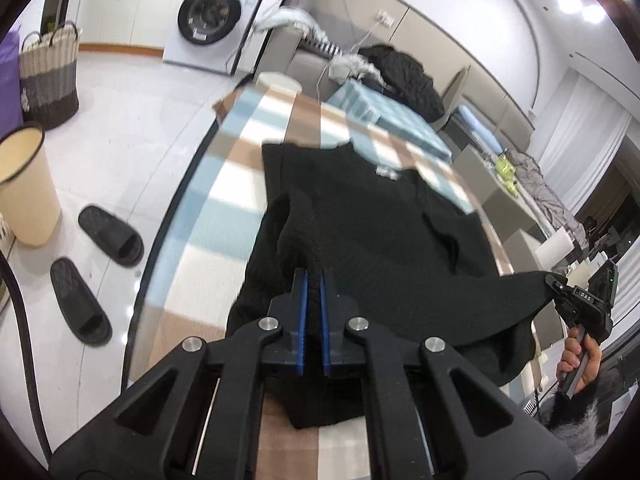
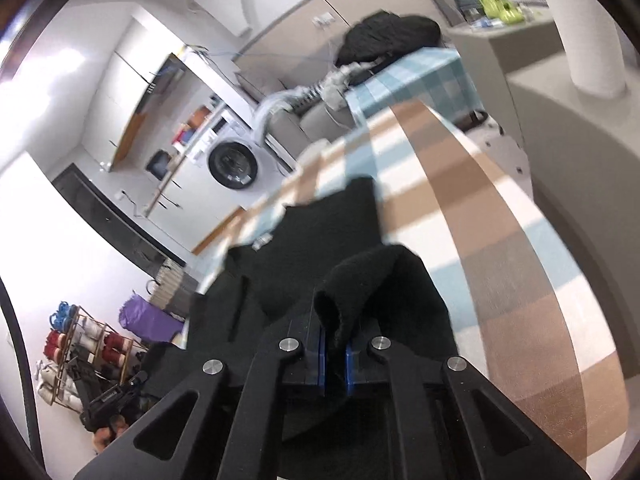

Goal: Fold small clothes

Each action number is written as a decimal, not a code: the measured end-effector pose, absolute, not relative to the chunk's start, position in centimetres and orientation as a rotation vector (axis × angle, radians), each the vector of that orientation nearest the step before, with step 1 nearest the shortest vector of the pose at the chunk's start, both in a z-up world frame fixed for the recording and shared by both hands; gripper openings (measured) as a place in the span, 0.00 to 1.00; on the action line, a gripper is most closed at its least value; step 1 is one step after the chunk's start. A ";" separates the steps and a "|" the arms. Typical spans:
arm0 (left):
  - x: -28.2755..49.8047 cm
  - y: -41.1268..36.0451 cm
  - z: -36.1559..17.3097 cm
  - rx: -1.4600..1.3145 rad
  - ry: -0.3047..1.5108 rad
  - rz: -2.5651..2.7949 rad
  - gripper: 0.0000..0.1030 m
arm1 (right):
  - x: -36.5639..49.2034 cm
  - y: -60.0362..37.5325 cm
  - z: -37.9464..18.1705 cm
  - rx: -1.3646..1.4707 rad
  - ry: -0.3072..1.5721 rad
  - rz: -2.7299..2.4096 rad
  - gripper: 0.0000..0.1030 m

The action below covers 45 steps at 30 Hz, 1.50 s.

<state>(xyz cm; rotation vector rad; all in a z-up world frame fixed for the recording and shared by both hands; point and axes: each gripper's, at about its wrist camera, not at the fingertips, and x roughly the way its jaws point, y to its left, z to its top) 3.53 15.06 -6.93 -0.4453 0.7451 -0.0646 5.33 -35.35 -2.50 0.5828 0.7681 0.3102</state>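
Observation:
A black knit garment (image 1: 360, 208) lies spread on a table with a brown, blue and white checked cloth (image 1: 224, 184). My left gripper (image 1: 314, 280) is shut on a bunched fold at the garment's near left edge, lifting it off the cloth. At the right edge, my right gripper (image 1: 554, 280), carried by a hand, pinches the garment's near right corner and pulls it taut. In the right wrist view the same garment (image 2: 320, 232) runs away over the table (image 2: 480, 220), and my right gripper (image 2: 336, 320) is shut on a raised fold of it.
A washing machine (image 1: 212, 16) stands at the back, with a woven basket (image 1: 50, 76), a cream bin (image 1: 24, 184) and two black slippers (image 1: 110, 236) on the floor to the left. A chair draped in dark clothing (image 1: 404, 76) stands beyond a second blue-checked table (image 1: 392, 120).

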 end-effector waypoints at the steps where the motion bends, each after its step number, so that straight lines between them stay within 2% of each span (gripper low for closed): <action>1: 3.7 15.2 -6.4 -0.444 0.730 -0.068 0.03 | 5.4 -35.2 -1.7 0.574 0.751 0.310 0.06; 6: 6.3 16.0 -4.1 -0.445 0.662 -0.066 0.02 | 8.2 -35.1 0.3 0.608 0.700 0.298 0.06; 11: 11.5 17.2 -3.6 -0.467 0.641 -0.056 0.03 | 12.9 -35.5 -0.7 0.700 0.713 0.226 0.06; 18: 18.3 18.9 -7.0 -0.536 0.701 0.005 0.03 | 19.8 -34.8 -4.4 0.742 0.795 0.144 0.06; 20: 19.2 18.9 -8.2 -0.529 0.744 0.034 0.03 | 20.9 -34.6 -5.2 0.730 0.837 0.105 0.13; 21: 19.4 19.0 -8.9 -0.529 0.764 0.053 0.07 | 21.2 -34.7 -5.6 0.730 0.856 0.097 0.15; 22: 19.4 19.1 -9.3 -0.529 0.784 0.060 0.13 | 21.2 -34.6 -5.8 0.734 0.866 0.101 0.21; 23: 19.2 19.1 -9.6 -0.530 0.793 0.063 0.16 | 21.1 -34.7 -6.0 0.736 0.879 0.103 0.34; 24: 18.9 19.1 -9.9 -0.530 0.795 0.067 0.23 | 20.8 -34.8 -6.1 0.739 0.885 0.105 0.39; 28: 16.7 19.0 -9.9 -0.534 0.796 0.068 0.44 | 18.3 -34.7 -6.3 0.745 0.913 0.149 0.41; 31: 15.4 18.3 -9.9 -0.532 0.815 0.035 0.47 | 16.6 -34.0 -6.3 0.736 0.936 0.188 0.42; 37: 15.8 16.5 -11.2 -0.566 0.860 -0.047 0.47 | 16.5 -32.0 -7.7 0.741 0.995 0.233 0.42; 38: 16.3 16.4 -11.6 -0.587 0.868 -0.066 0.45 | 16.8 -31.9 -8.1 0.752 0.998 0.221 0.42; 39: 16.4 16.3 -11.7 -0.599 0.873 -0.076 0.35 | 17.0 -31.9 -8.3 0.755 1.000 0.206 0.41; 40: 16.8 16.2 -11.9 -0.603 0.878 -0.082 0.20 | 17.3 -32.0 -8.6 0.759 0.995 0.188 0.34; 41: 17.3 16.1 -12.2 -0.602 0.881 -0.083 0.15 | 17.6 -32.0 -8.6 0.758 0.985 0.181 0.22; 42: 17.6 16.0 -12.3 -0.602 0.876 -0.080 0.07 | 17.9 -32.0 -8.6 0.757 0.973 0.171 0.18; 43: 17.9 16.0 -12.3 -0.598 0.865 -0.079 0.02 | 18.2 -32.0 -8.5 0.751 0.963 0.162 0.08; 44: 18.1 16.0 -12.2 -0.595 0.859 -0.079 0.02 | 18.6 -31.9 -8.2 0.745 0.947 0.160 0.03; 45: 18.3 16.0 -11.9 -0.591 0.842 -0.077 0.02 | 18.9 -31.8 -8.0 0.742 0.940 0.157 0.03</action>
